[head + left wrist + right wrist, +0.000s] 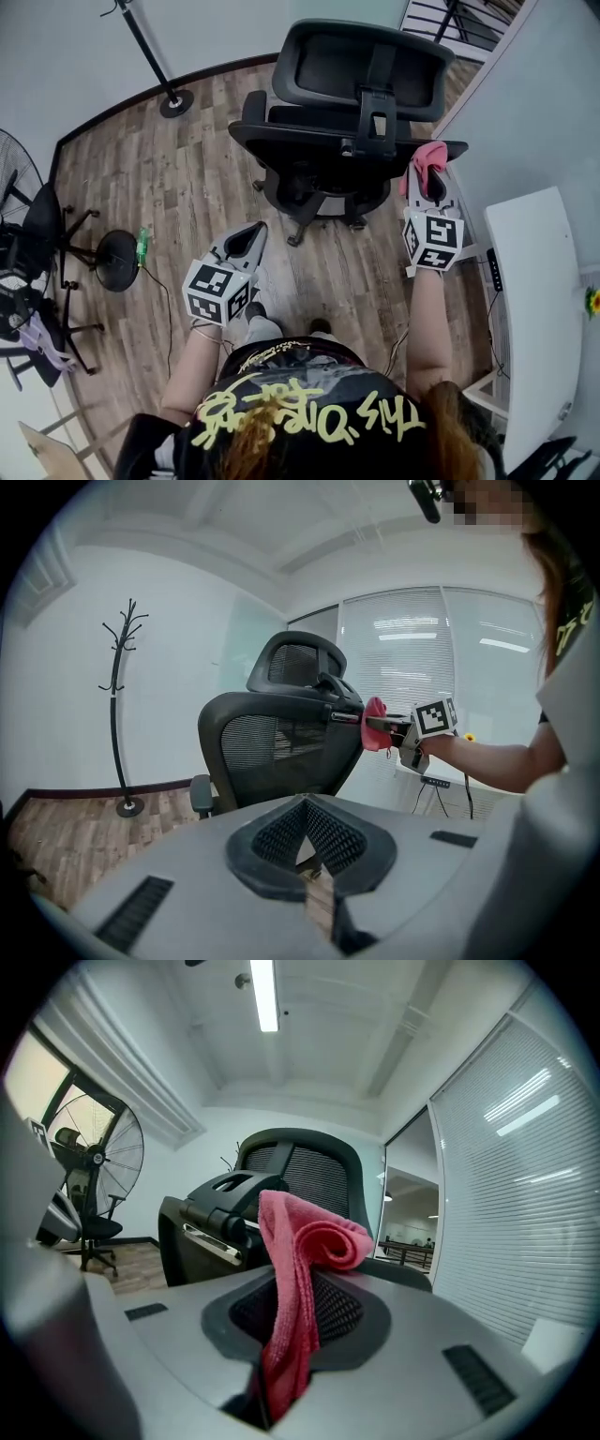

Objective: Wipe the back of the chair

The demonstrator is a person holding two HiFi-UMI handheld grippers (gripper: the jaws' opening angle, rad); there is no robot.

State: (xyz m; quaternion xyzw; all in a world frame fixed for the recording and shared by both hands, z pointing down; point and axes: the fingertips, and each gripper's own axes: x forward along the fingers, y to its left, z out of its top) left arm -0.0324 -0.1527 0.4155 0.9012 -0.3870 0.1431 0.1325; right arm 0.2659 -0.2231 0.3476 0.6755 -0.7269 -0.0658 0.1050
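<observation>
Pink cloth clamped in right hand-held gripper, beside chair back.

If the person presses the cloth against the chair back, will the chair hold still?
Probably not: the chair stands on a caster base on wood floor, so it may roll away. It may also swivel, since the cloth in the right gripper sits near one side. The left gripper, shut and empty, isn't steadying it.

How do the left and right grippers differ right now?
The right gripper is shut on a pink cloth; the left gripper is shut and empty. The right gripper is up at the chair back; the left gripper is held back from it, nearer the person. Both point toward the chair.
</observation>
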